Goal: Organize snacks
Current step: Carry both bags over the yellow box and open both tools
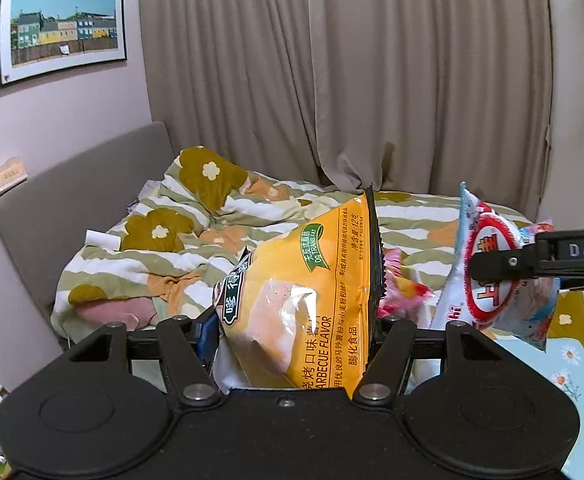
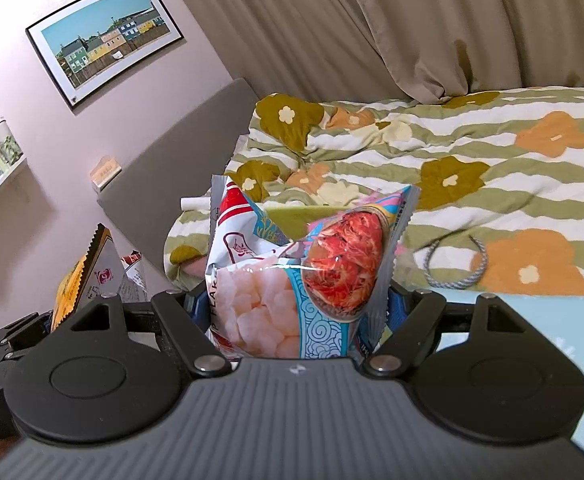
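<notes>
I see the bed [image 1: 104, 264] filling the middle of both views, its flowered quilt [image 2: 472, 152] rumpled toward the grey headboard [image 1: 72, 184] at the left, with beige curtains [image 1: 332, 80] hanging across the top of each frame and a framed picture of coloured houses [image 1: 62, 26] in the upper left. My left gripper [image 1: 292, 328] sits at bottom centre of its own view, clamped on a yellow chip bag [image 1: 304, 292] that stands tilted between the fingers, raised off the quilt. At the right edge of that view my right gripper [image 1: 532, 264] reaches in from the side, clamped on a blue and white shrimp snack bag [image 2: 292, 280]; in the right wrist view that bag fills the centre between the fingers, also held above the bed. A pink packet [image 1: 404, 288] shows just behind the yellow bag in the left view. A grey hairband [image 2: 456, 264] lies on the quilt at the right of the right wrist view, and a small white tube [image 1: 102, 239] rests near the headboard.
</notes>
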`<state>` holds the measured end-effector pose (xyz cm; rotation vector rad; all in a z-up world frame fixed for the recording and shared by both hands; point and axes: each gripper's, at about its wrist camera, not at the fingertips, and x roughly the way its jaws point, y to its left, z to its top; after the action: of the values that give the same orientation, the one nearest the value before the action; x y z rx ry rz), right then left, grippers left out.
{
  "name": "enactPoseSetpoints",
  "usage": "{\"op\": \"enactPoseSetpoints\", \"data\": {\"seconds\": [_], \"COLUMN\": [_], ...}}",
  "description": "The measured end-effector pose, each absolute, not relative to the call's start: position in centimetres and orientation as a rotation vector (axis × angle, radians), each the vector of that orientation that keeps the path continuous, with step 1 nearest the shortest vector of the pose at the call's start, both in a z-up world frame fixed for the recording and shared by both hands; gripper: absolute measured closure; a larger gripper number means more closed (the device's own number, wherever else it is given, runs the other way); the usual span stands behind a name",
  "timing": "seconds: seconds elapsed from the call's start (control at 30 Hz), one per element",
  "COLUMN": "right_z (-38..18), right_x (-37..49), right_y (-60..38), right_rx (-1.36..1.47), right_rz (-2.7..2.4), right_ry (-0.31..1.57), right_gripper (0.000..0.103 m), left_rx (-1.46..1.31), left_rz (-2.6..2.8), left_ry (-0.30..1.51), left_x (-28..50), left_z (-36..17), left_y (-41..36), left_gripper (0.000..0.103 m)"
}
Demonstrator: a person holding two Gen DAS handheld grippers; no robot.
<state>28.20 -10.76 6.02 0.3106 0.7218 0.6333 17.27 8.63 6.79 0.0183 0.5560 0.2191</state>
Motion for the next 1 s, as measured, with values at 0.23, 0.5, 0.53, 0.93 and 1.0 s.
{"op": "enactPoseSetpoints", "data": {"seconds": [0.23, 0.5, 0.53, 0.93, 1.0], "right_z": [6.6, 5.3, 5.0, 2.8, 2.9], "right_x": [29.9, 31.7, 31.9, 32.1, 31.9], "right_y": [-5.2, -1.7, -1.4, -1.0, -0.9], "right_rx": [0.326, 0.343, 0.346, 0.368, 0.359], "right_rz": [0.570, 0.459, 0.437, 0.305, 0.311], "right_ry": [0.715, 0.747, 0.754, 0.819, 0.819], "right_gripper": [0.010, 0.009, 0.009, 0.009, 0.009], "left_rx": [0.054, 0.051, 0.054, 0.062, 0.039], "left_rz": [0.135, -0.036, -0.053, -0.094, -0.087], "left_ry": [0.570, 0.656, 0.667, 0.734, 0.732], "left_x": [21.7, 28.6, 29.3, 29.0, 27.7], "left_z": [7.0, 4.6, 4.2, 1.1, 1.1], "left_y": [14.0, 16.6, 16.7, 18.6, 19.2], "left_gripper": [0.036, 0.035, 0.034, 0.000, 0.000]}}
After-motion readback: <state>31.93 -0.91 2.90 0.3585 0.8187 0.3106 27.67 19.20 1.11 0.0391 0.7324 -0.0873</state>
